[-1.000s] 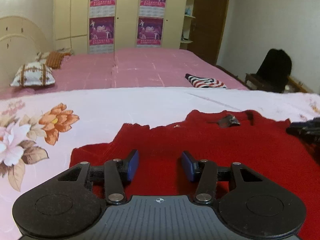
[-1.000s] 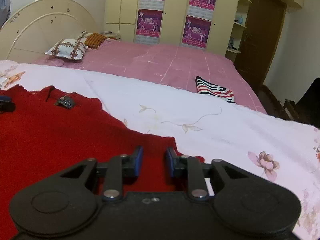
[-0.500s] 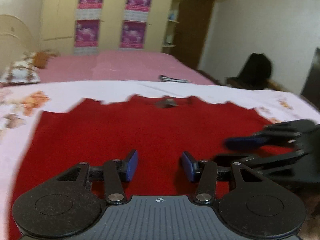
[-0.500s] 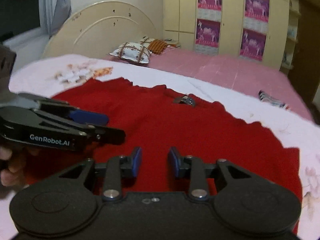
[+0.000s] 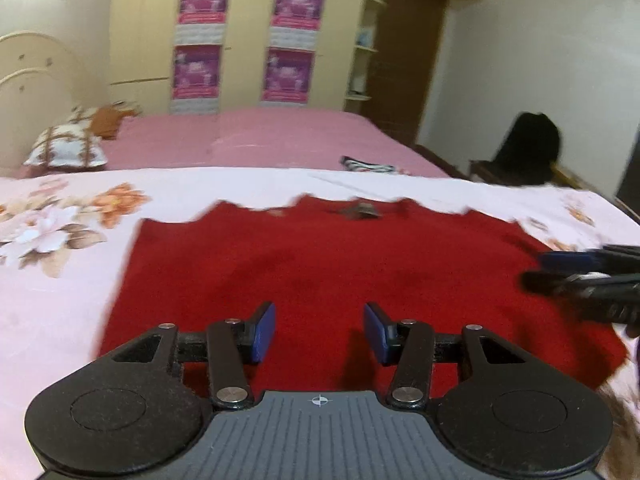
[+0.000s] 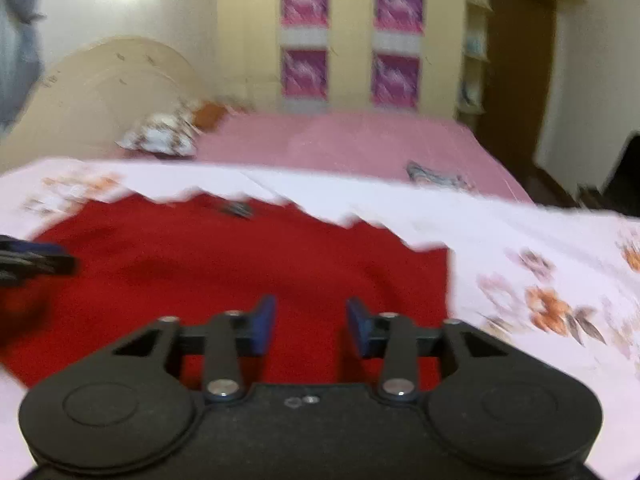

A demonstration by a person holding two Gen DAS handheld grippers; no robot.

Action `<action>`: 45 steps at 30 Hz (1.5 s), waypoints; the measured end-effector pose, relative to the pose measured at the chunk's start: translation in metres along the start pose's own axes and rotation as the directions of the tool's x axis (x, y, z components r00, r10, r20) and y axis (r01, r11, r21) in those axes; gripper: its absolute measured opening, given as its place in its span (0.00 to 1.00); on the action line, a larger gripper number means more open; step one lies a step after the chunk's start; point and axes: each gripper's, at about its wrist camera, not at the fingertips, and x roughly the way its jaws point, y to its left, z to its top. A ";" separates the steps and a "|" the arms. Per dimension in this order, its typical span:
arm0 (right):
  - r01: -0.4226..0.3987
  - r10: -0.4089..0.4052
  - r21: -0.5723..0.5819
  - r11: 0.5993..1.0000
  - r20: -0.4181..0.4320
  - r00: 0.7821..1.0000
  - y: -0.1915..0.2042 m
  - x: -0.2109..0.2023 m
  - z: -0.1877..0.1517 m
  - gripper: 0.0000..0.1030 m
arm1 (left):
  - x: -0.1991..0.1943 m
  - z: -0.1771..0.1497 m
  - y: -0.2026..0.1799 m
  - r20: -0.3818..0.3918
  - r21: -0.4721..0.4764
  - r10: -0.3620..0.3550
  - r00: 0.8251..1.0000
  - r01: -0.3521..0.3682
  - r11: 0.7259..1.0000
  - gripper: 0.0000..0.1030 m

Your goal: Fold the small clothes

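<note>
Spread flat across mid-frame on the floral bed sheet [image 5: 280, 188], the red garment [image 5: 320, 264] is judged soft and limp, best pinched at an edge, while both the left gripper [image 5: 319, 330] and right gripper [image 6: 311, 326] are held with fingers parted, empty.

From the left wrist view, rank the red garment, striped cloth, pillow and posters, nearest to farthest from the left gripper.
1. Red garment, directly under the left gripper.
2. Striped cloth, ahead on the right, on the pink sheet. Pillow, far left; too close to call between these two.
3. Posters, on the wardrobe, at the back.
</note>
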 end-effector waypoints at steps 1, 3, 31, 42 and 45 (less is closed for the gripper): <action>-0.023 0.023 -0.024 0.999 -0.004 1.000 0.010 -0.001 -0.002 0.46 | -0.001 -0.003 -0.009 -0.002 0.011 -0.002 1.000 0.002 1.000 0.47; -0.061 0.060 -0.072 0.996 -0.022 0.998 0.030 -0.001 -0.011 0.42 | 0.002 -0.012 -0.023 -0.024 0.059 0.003 1.000 -0.002 0.998 0.47; 0.059 -0.066 -0.054 0.997 -0.142 0.988 -0.007 -0.050 -0.068 0.40 | -0.061 -0.066 0.015 -0.028 -0.035 0.170 0.985 -0.171 0.985 0.51; 0.117 -0.117 -0.007 0.993 -0.127 0.985 -0.006 -0.052 -0.055 0.35 | -0.058 -0.062 0.017 -0.053 -0.050 0.205 0.977 -0.208 0.977 0.51; 0.133 -0.128 0.024 0.991 -0.158 0.979 -0.021 -0.046 -0.071 0.36 | -0.062 -0.070 0.020 -0.041 -0.029 0.211 0.977 -0.212 0.977 0.51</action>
